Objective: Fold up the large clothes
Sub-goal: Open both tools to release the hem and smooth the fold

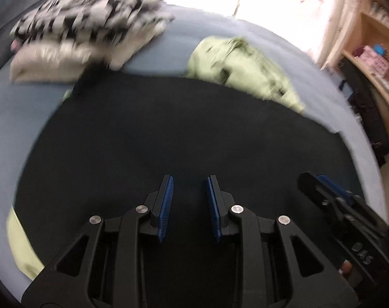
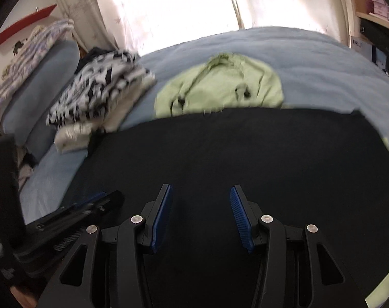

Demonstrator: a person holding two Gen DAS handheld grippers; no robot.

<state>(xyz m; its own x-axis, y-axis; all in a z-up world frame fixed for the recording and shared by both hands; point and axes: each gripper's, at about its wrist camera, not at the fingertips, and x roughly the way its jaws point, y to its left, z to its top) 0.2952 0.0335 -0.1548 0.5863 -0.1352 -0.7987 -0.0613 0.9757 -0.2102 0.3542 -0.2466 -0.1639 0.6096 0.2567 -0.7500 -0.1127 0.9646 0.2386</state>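
Both hand-held grippers hover empty over a dark garment spread flat on the bed.

The left hand-held gripper and right hand-held gripper stand open, gripping nothing. To fold well, I'd pinch 2 matching corners and carry them over evenly, clear of the green garment partly tucked underneath. No writing is legible; blur hides it.
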